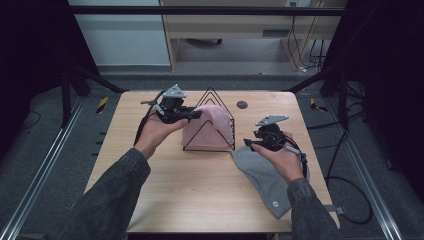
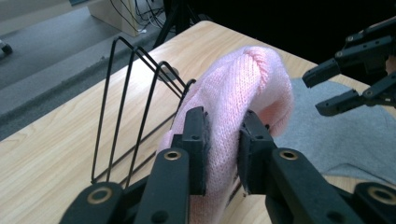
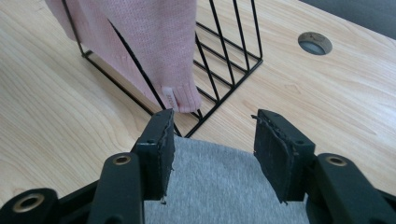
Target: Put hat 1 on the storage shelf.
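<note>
Grey sleeves (image 1: pixel 112 197) (black cables (image 1: pixel 142 127)).

Knit and jersey cloth, wire rack, wood-grain table.
Pink hat (image 2: pixel 243 88): soft ribbed knit, matt, slightly fuzzy. Grey hat (image 1: pixel 262 177): smooth fine jersey cloth, matt, small round button-like tag. Wire rack (image 2: pixel 135 107): thin black metal rod, smooth, faint sheen. Table (image 1: pixel 200 190): light wood-grain top, smooth, low sheen. Left gripper (image 2: pixel 223 140) and right gripper (image 3: pixel 215 149): black matt plastic jaws, rough worn pads, brass-looking rivets. Sleeves: dark grey woven cloth.
</note>
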A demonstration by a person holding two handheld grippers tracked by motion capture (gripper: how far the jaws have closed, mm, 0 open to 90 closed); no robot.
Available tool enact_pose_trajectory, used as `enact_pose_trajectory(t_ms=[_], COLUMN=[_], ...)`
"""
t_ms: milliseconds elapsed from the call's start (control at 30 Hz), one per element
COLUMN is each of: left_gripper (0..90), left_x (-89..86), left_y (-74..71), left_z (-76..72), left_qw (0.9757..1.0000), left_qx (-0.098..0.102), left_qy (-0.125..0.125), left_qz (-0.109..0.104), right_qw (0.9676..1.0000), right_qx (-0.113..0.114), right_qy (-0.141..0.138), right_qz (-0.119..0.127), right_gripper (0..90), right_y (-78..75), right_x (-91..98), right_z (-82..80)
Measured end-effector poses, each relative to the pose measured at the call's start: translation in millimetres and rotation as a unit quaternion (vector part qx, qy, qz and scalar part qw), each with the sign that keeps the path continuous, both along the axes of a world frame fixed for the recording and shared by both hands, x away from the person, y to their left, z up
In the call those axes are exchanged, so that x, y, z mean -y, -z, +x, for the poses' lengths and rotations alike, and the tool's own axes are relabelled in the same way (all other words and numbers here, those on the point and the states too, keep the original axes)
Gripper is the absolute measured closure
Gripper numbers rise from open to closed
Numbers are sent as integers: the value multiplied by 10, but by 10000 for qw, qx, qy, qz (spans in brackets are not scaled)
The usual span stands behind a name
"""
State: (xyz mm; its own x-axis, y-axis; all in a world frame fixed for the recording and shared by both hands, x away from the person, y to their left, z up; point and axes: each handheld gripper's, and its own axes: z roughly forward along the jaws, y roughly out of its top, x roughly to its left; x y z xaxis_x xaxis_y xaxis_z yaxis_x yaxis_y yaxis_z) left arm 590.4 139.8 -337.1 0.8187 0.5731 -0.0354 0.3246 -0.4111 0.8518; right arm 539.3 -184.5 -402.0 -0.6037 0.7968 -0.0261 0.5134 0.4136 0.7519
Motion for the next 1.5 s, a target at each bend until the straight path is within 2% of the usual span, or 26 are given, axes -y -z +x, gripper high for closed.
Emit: enact_pose_trajectory(t_ms=[33, 133, 200, 300, 400, 467, 500, 567, 633, 667, 700, 733, 767, 800, 833, 867, 1000, 1067, 1133, 1167, 1233, 1267, 1300, 1367, 1467, 1500], left_gripper=[697, 593, 527, 403, 303, 243, 223, 197, 162, 154, 138, 138, 125, 122, 121, 121, 127, 130, 130, 129, 128, 128, 128, 128, 127, 127], left_x=[0, -62, -120, -251, -420, -553, -553, -698, -878, -1062, -1062, -1140, -1275, -1275, -1386, -1386, -1556, -1593, -1620, -1659, -1671, -1683, -1711, -1724, -1782, -1806], left_y=[0, -21, -43, -23, 52, 134, 134, 228, 328, 446, 446, 508, 662, 662, 833, 833, 1103, 1087, 1040, 1031, 1047, 1065, 1091, 1097, 1102, 1102], left_z=[0, -60, -117, -271, -477, -635, -635, -792, -952, -1077, -1077, -1126, -1196, -1196, -1244, -1244, -1321, -1347, -1372, -1386, -1393, -1399, -1406, -1412, -1426, -1431], left_qw=[10000, 9997, 9997, 9992, 9985, 9980, 9980, 9962, 9941, 9935, 9935, 9932, 9926, 9926, 9912, 9912, 9886, 9882, 9875, 9865, 9858, 9851, 9846, 9839, 9814, 9809], left_qx=[0, 21, 78, 146, 146, 163, 163, 248, 277, 184, 184, 109, -2, -2, -56, -56, -125, -93, 46, 87, 78, 57, 22, 17, 45, 39], left_qy=[0, -125, -186, -354, -481, -551, -551, -685, -916, -1061, -1061, -1104, -1180, -1180, -1298, -1298, -1463, -1450, -1511, -1555, -1584, -1607, -1602, -1632, -1783, -1820], left_qz=[0, -200, -166, 84, 236, 278, 278, 487, 518, 382, 382, 356, 301, 301, 253, 253, 322, 476, 453, 500, 552, 603, 693, 724, 713, 686], right_qw=[10000, 9999, 9998, 9992, 9978, 9967, 9967, 9948, 9922, 9908, 9908, 9895, 9875, 9862, 9848, 9838, 9814, 9796, 9788, 9772, 9765, 9751, 9749, 9754, 9747, 9750], right_qx=[7, -5, -22, -106, -165, -261, -261, -404, -521, -574, -574, -598, -654, -695, -739, -760, -755, -870, -889, -910, -916, -938, -965, -987, -1041, -993], right_qy=[14, 108, 177, 373, 637, 762, 762, 930, 1135, 1220, 1220, 1306, 1413, 1480, 1542, 1597, 1740, 1800, 1836, 1916, 1948, 2004, 2004, 1971, 1978, 1986], right_qz=[-10, -58, -64, -88, -110, -71, -71, -9, 9, 85, 85, 138, 243, 267, 290, 275, 312, 205, 177, 127, 122, 103, 83, 24, -42, -75], right_gripper=[467, 441, 401, 333, 278, 230, 230, 218, 231, 246, 246, 280, 343, 381, 396, 410, 462, 484, 493, 498, 497, 493, 493, 490, 479, 472], right_y=[2, 6, 4, 13, 42, 78, 78, 147, 259, 288, 288, 315, 368, 416, 453, 485, 532, 582, 599, 632, 645, 671, 686, 704, 758, 778], right_x=[10, 47, 99, 223, 392, 505, 505, 658, 853, 913, 913, 969, 1058, 1115, 1155, 1197, 1295, 1357, 1377, 1423, 1444, 1477, 1482, 1479, 1438, 1419], right_z=[-2, -7, -14, -65, -145, -192, -192, -247, -278, -283, -283, -286, -277, -264, -252, -238, -211, -171, -159, -138, -130, -118, -113, -105, -110, -119])
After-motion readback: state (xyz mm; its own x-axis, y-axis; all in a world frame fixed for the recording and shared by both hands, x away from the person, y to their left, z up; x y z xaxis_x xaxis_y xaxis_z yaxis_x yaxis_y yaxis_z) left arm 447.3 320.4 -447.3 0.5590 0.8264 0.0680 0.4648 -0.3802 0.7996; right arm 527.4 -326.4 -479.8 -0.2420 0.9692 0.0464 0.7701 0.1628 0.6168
